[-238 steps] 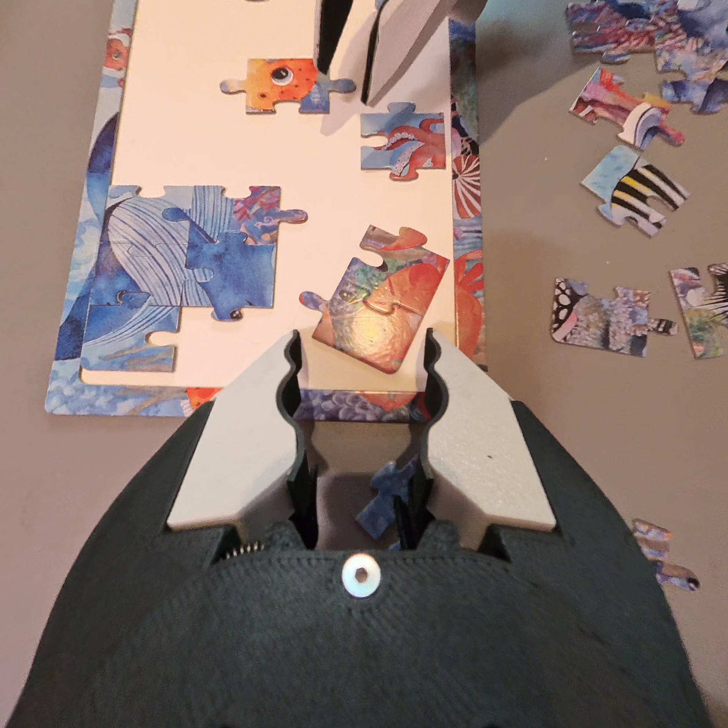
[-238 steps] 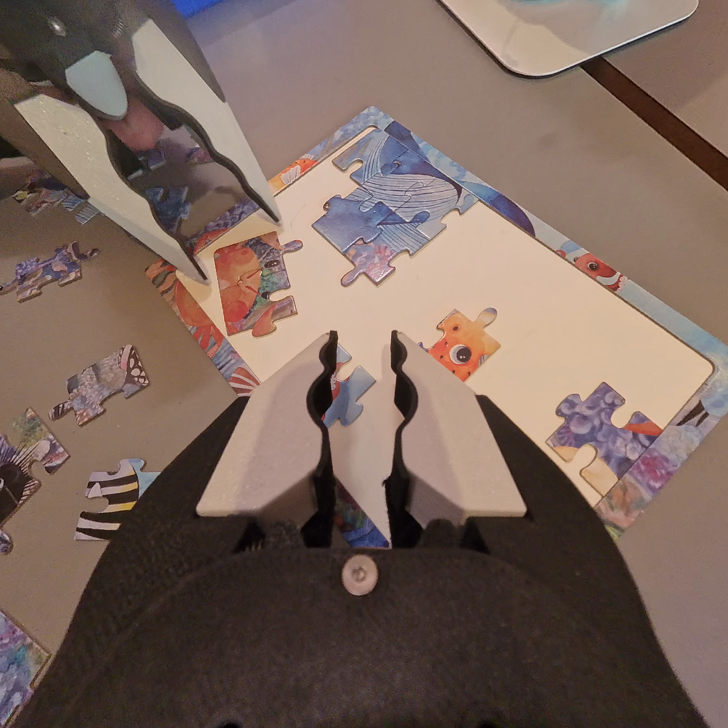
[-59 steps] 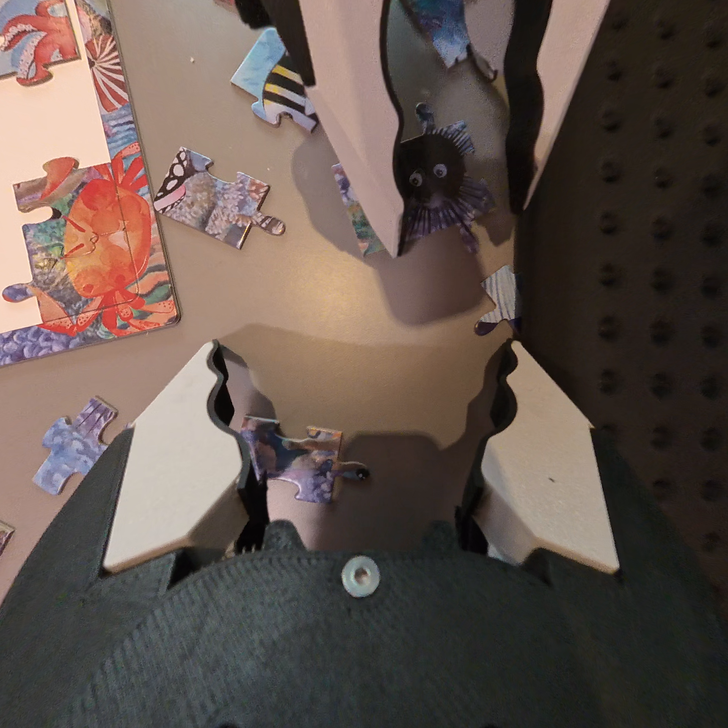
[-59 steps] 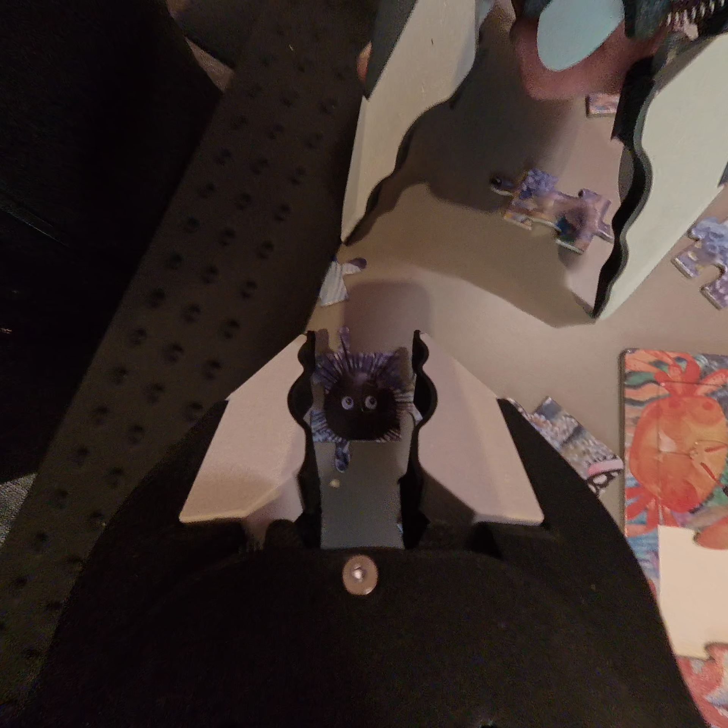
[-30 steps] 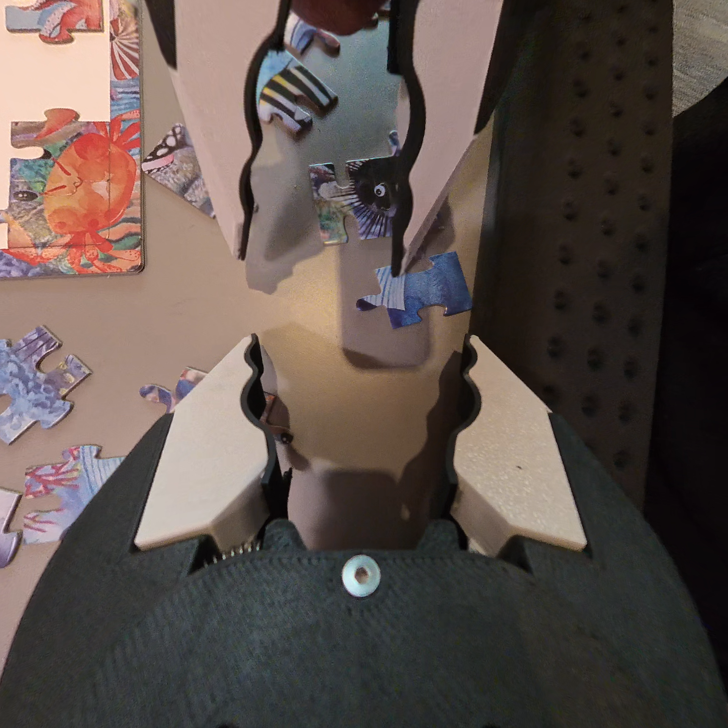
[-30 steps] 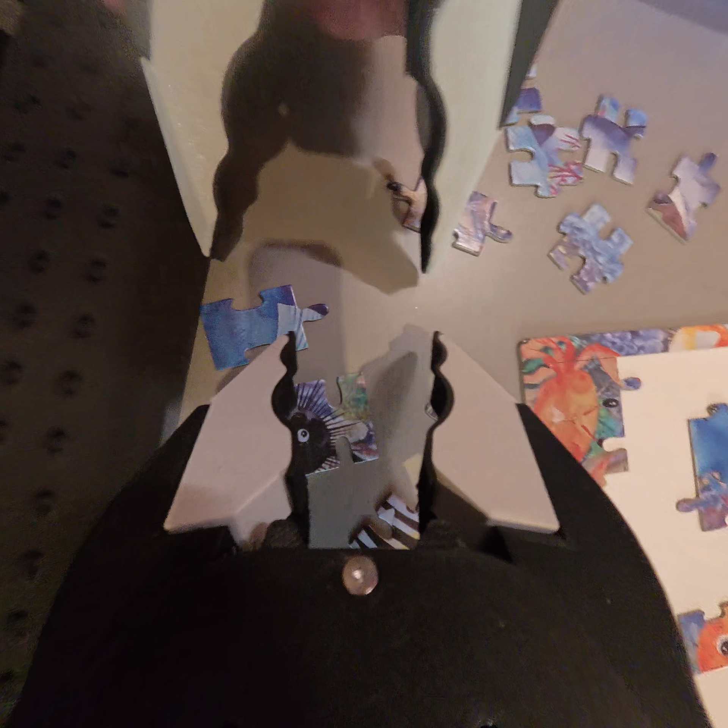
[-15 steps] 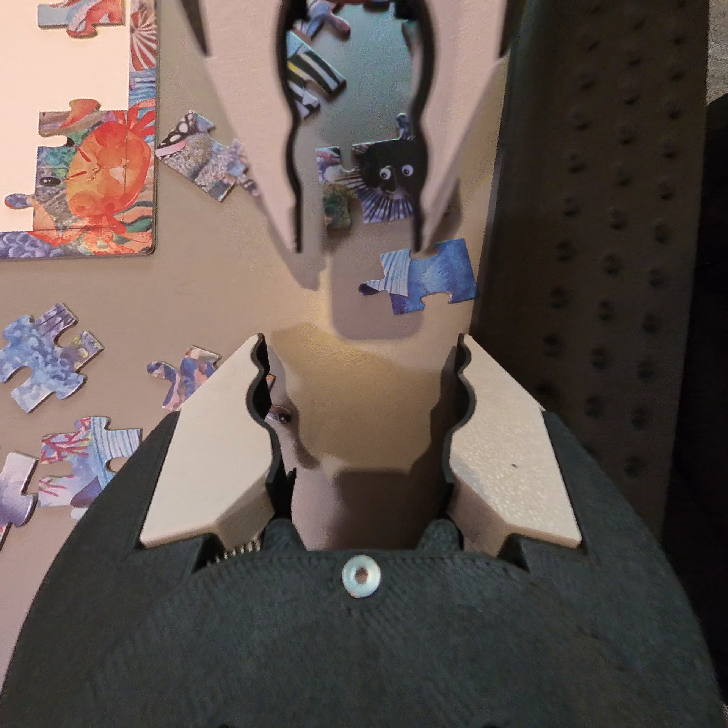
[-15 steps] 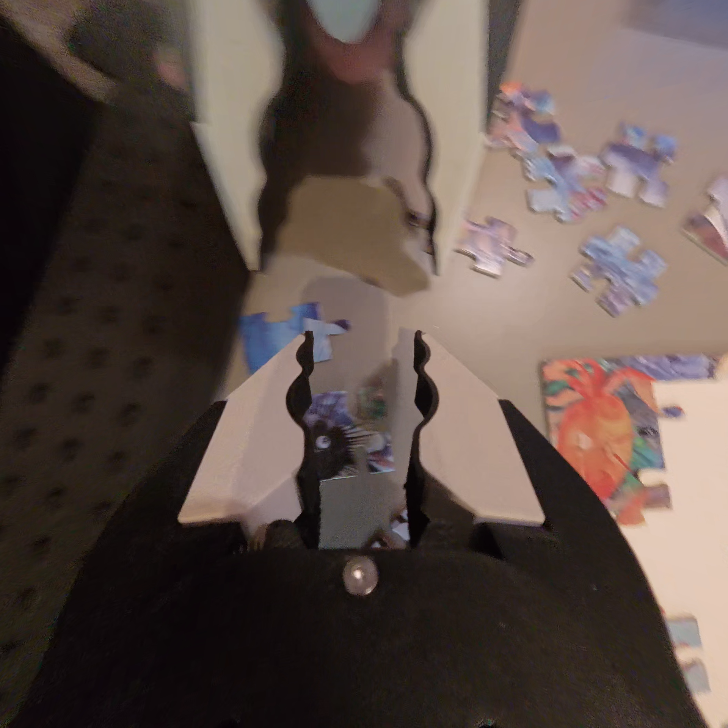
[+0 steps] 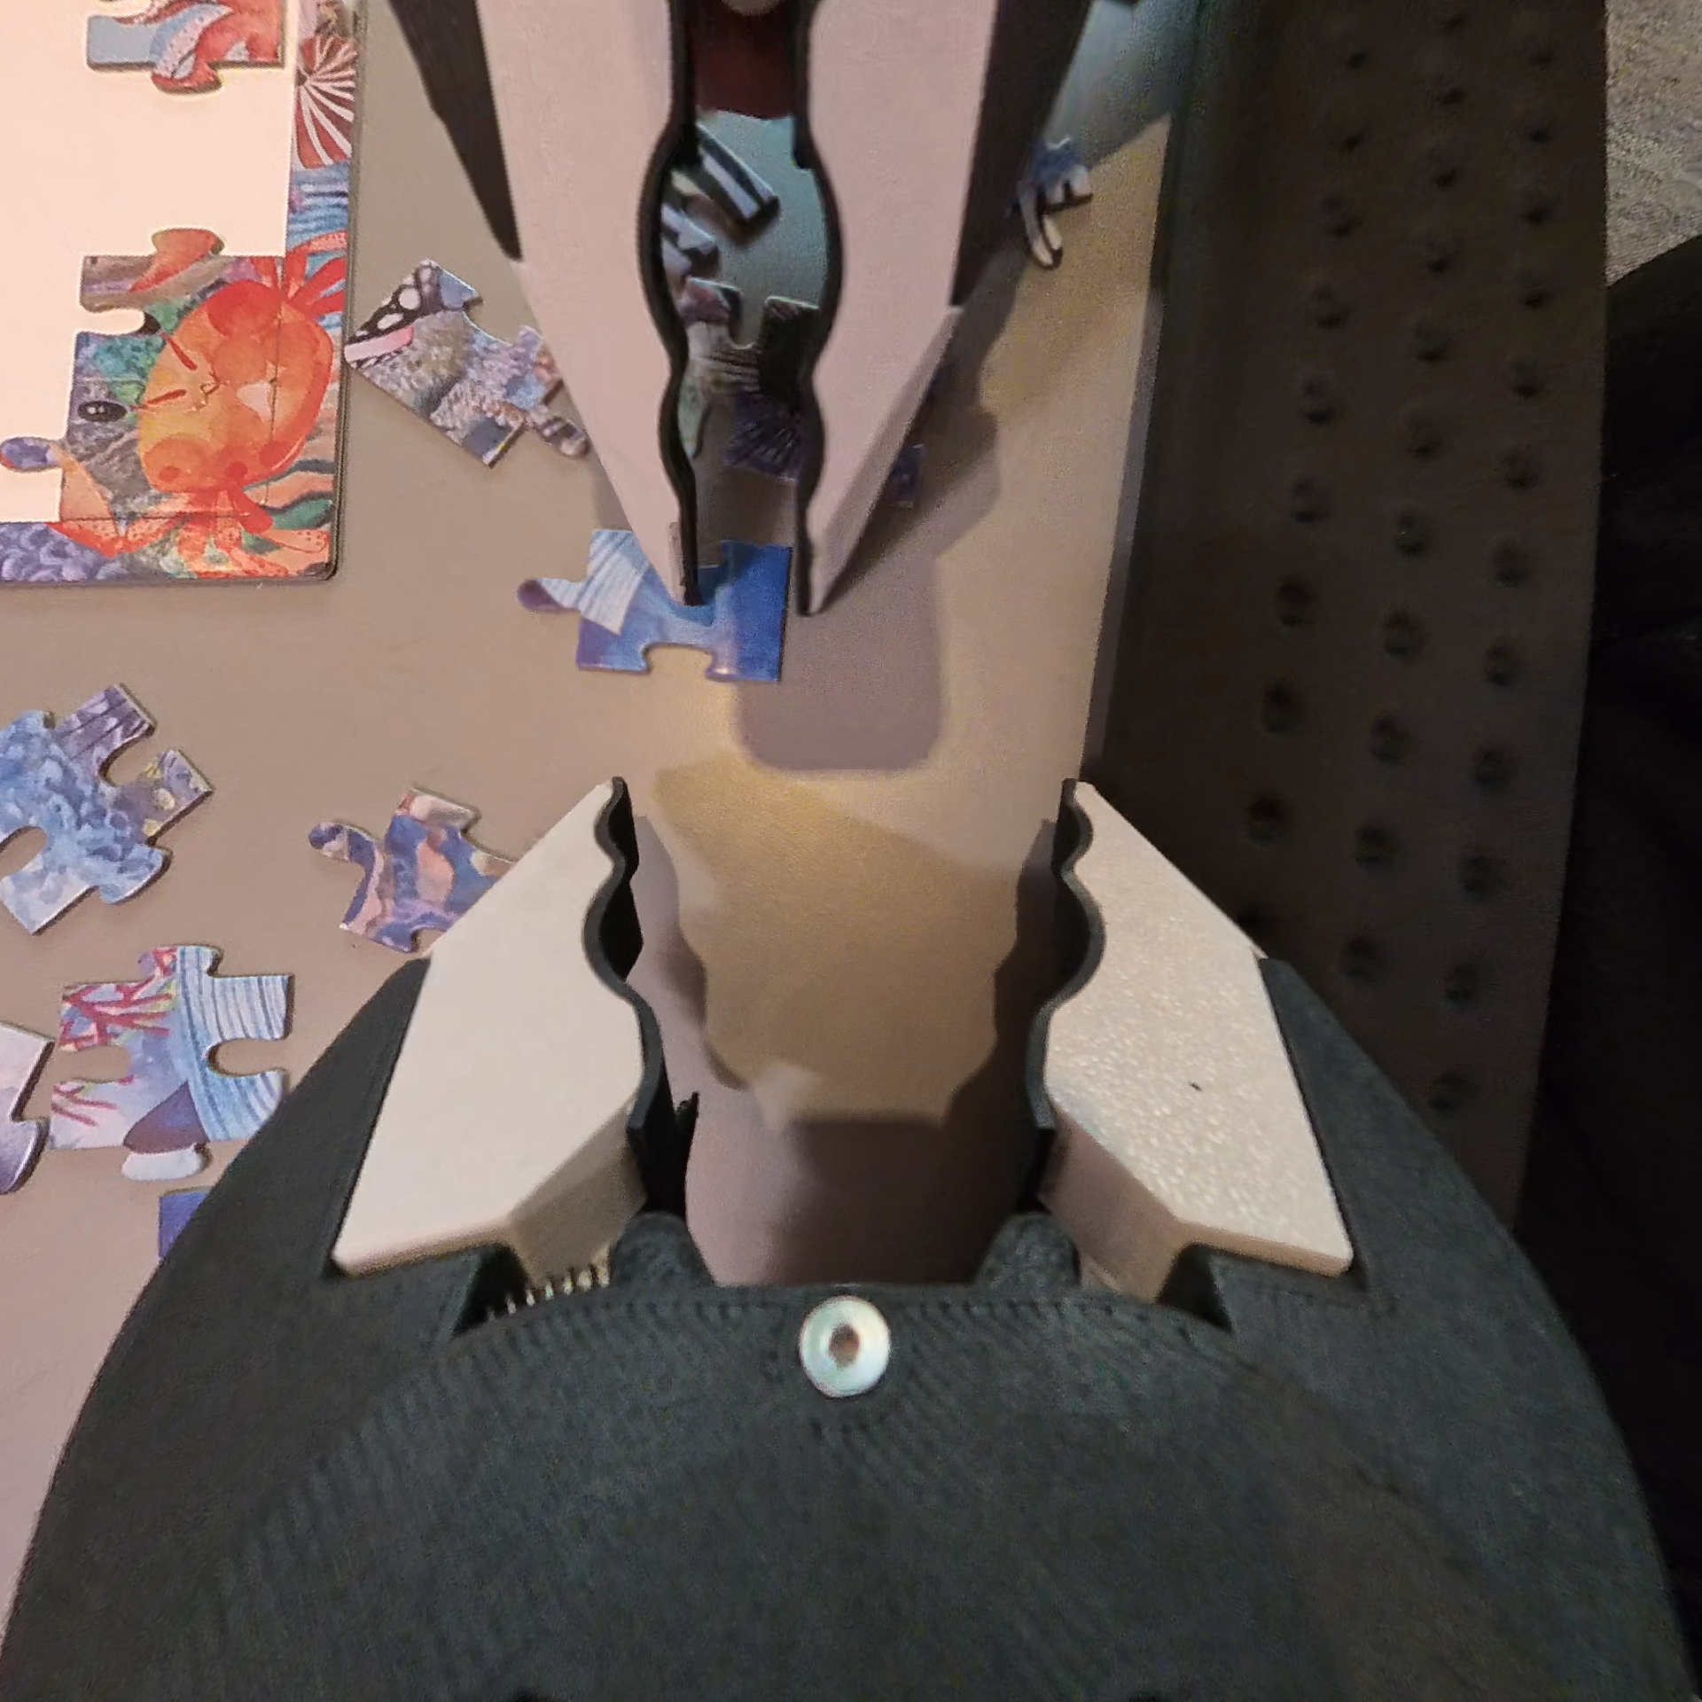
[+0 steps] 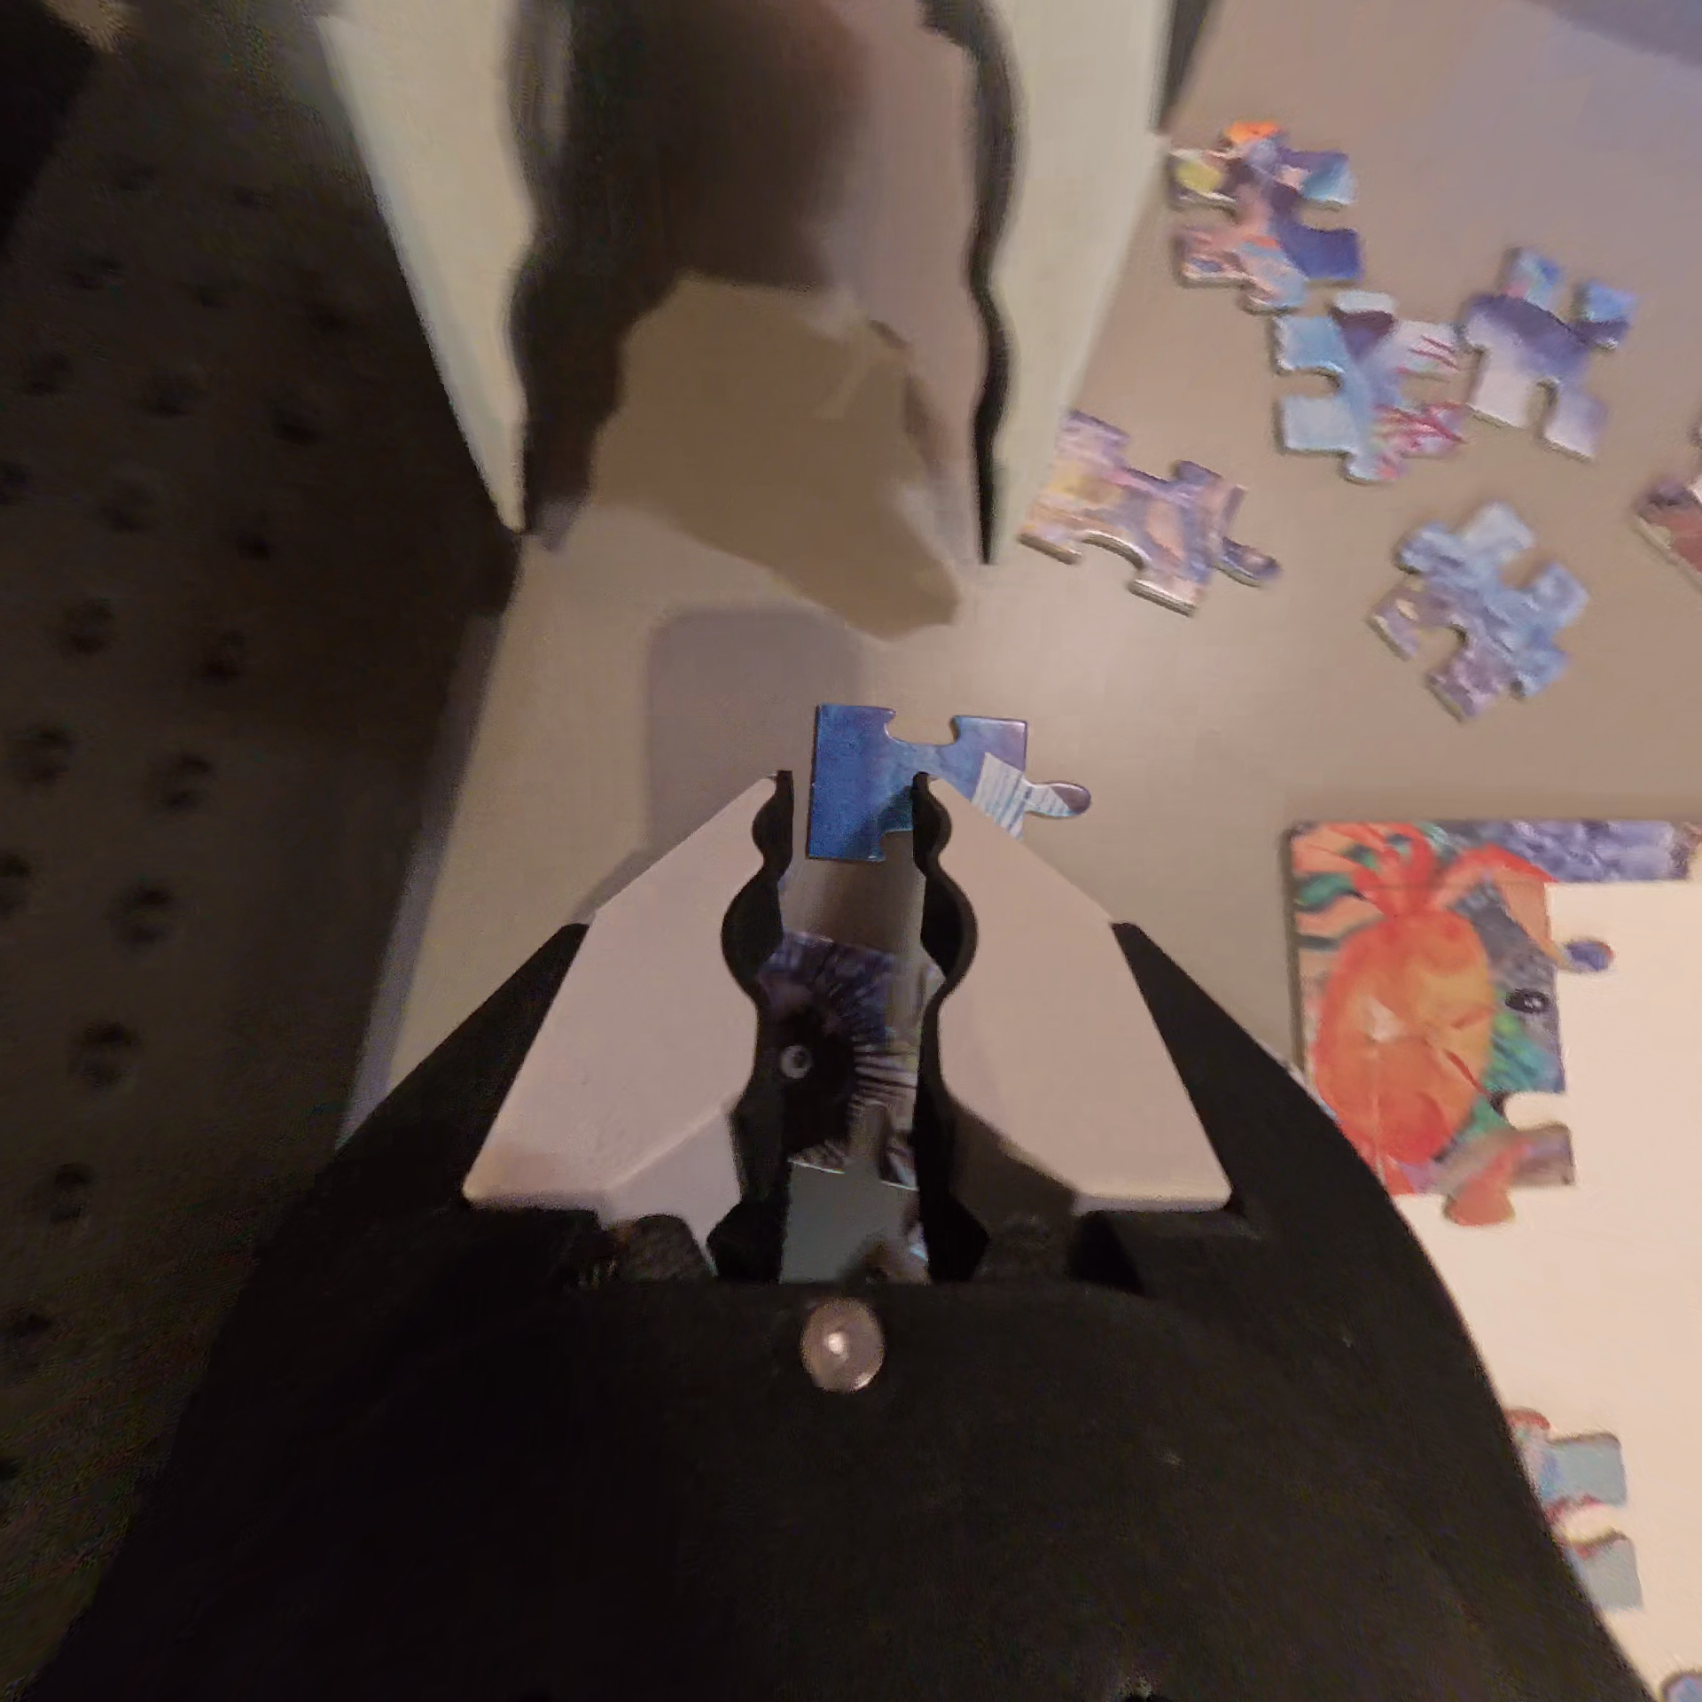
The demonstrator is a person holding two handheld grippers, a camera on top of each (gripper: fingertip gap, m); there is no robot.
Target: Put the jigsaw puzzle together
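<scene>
The left gripper is held with fingers wide apart and nothing between them, over bare table. At its 12 o'clock the right gripper is seen pointing back, fingers only narrowly apart, tips set down at a blue piece; whether that piece is pinched cannot be told. The puzzle tray, with an orange crab section fitted, lies at 10 o'clock. Loose pieces are scattered at 9 o'clock.
</scene>
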